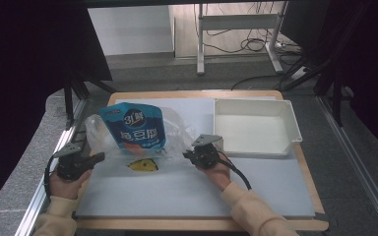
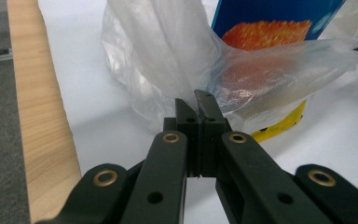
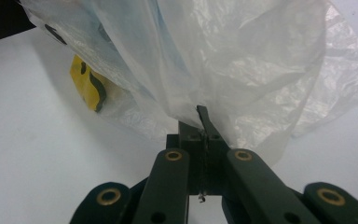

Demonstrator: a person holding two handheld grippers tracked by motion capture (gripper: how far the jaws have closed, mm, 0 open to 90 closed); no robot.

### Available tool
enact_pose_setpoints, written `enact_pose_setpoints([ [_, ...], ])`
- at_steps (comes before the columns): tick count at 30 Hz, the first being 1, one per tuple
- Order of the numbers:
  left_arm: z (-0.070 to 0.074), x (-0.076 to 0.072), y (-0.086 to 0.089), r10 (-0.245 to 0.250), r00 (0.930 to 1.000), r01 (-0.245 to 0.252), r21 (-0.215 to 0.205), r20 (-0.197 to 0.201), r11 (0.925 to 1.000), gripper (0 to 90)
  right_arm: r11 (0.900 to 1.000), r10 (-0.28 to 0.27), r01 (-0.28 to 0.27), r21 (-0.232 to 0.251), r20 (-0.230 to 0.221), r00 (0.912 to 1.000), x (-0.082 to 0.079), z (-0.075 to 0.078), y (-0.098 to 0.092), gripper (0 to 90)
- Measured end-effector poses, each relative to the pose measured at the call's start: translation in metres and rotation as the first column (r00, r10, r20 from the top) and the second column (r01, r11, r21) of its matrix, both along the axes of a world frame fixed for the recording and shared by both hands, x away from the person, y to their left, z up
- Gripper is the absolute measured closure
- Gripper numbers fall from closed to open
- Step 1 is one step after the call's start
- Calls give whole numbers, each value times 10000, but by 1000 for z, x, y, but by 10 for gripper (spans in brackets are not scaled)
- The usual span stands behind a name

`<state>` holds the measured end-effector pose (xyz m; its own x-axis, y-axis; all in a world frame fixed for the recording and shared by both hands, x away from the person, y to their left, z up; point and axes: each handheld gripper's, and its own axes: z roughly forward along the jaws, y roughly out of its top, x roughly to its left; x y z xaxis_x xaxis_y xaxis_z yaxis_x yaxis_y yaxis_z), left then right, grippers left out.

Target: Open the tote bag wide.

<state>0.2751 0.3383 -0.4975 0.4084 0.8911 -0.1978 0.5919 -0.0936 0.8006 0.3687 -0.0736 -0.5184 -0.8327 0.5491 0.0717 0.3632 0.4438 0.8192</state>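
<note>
Jaws, left gripper point(image 2: 200, 105): clenched on a pinch of the clear plastic bag point(image 2: 168, 60), at the bag's left edge in the high view.
Jaws, right gripper point(image 3: 204, 122): clenched on the bag's film at its opposite edge.
Bag: spread between both grippers just above the grey worktop point(image 1: 187, 191), holding a blue pouch point(image 1: 134, 126) that stands upright.
Yellow item point(image 1: 143, 165): low inside the bag, under the pouch.
White tray point(image 1: 293, 118): on the worktop, beside the right gripper.
</note>
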Motion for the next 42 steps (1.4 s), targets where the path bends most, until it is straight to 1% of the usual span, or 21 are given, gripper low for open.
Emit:
enact_pose_setpoints([
  [6,-2,0,-3,-19,10000,19,65,-4,10000,900,9996,69,-70,-258,-46,10000,-1,-4,2,887],
  [9,-6,2,-5,-51,9999,52,138,-91,9999,900,9995,39,-42,-318,-81,10000,-1,-8,2,888],
  [14,-10,3,-8,-119,9996,124,228,-239,9997,900,9975,66,-77,-700,-161,9998,-1,-14,3,888],
  [18,-15,3,-9,-118,9992,130,331,-375,9994,900,9958,77,-108,-904,-349,9994,0,-20,4,887],
  [24,-26,5,-11,-89,9981,114,402,-616,9991,900,9947,51,-99,-1019,-472,9989,0,-20,4,887],
  [27,-34,7,-17,-172,9962,222,575,-853,9981,900,9940,15,-76,-1091,-563,9984,1,-21,4,888],
  [30,-39,9,-21,-194,9948,274,788,-1003,9965,900,9939,-8,-60,-1101,-616,9981,1,-21,4,887],
  [32,-41,11,-20,-149,9946,242,898,-1027,9957,900,9938,-4,-64,-1110,-611,9981,1,-21,4,888],
  [36,-46,12,-20,-91,9936,190,880,-1122,9959,900,9939,-12,-58,-1103,-629,9980,1,-21,4,888],
  [39,-50,12,-23,-117,9933,250,1138,-1153,9932,900,9938,6,-72,-1107,-595,9982,1,-21,4,887],
  [42,-52,13,-27,-171,9929,316,1221,-1181,9920,900,9938,7,-72,-1110,-584,9983,1,-21,4,886],
])
